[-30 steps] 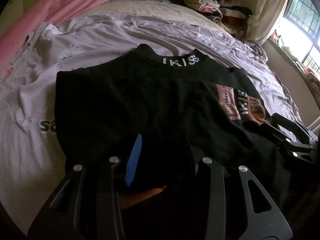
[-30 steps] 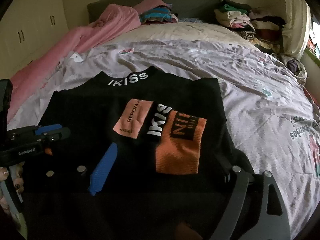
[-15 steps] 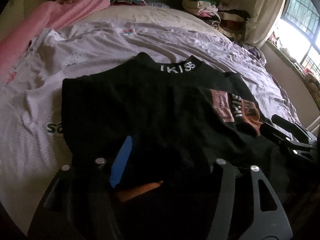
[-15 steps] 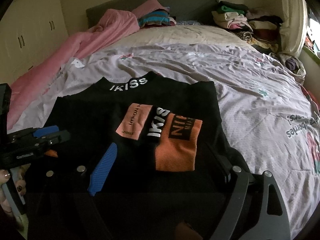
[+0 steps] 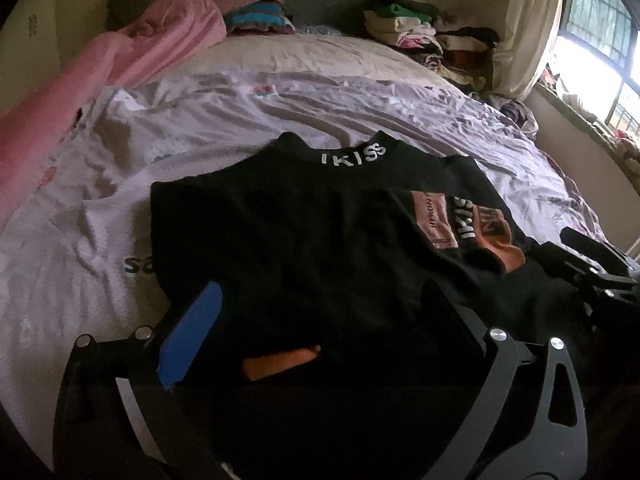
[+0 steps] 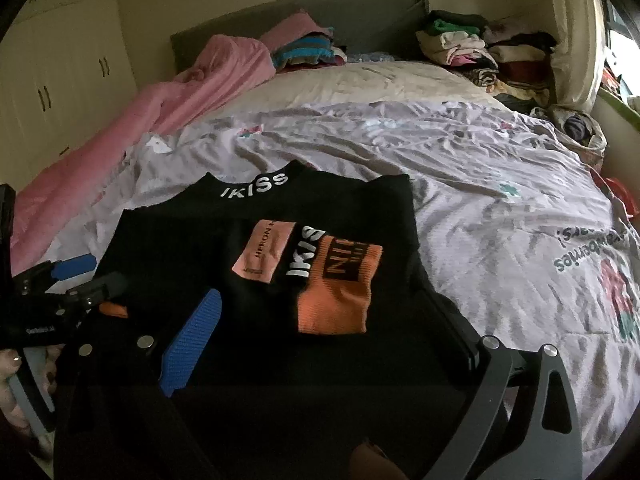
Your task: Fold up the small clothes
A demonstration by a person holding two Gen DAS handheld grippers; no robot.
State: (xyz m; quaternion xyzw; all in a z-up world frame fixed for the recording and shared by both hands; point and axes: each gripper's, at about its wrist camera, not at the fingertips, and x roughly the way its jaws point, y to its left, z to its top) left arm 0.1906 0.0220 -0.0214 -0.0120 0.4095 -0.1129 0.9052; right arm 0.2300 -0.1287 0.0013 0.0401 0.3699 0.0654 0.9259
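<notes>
Cloth and plastic on the bed

The black top (image 6: 280, 216) was matt knit cloth; the bedsheet (image 6: 460, 168) was thin creased cotton; the tongs' blue pad (image 6: 192, 336) looked ribbed.

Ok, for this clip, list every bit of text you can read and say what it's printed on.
"IKISS": white letters on the black knit sweater's collar.
"IKISS": white, running sideways on the black band of the folded sleeve.
"HERON": on the pink patch; the rest is too small to read.
Black block lettering on the orange cuff: partly folded, unreadable.
Dark print on the lilac bedsheet: upside down, unreadable.
</notes>
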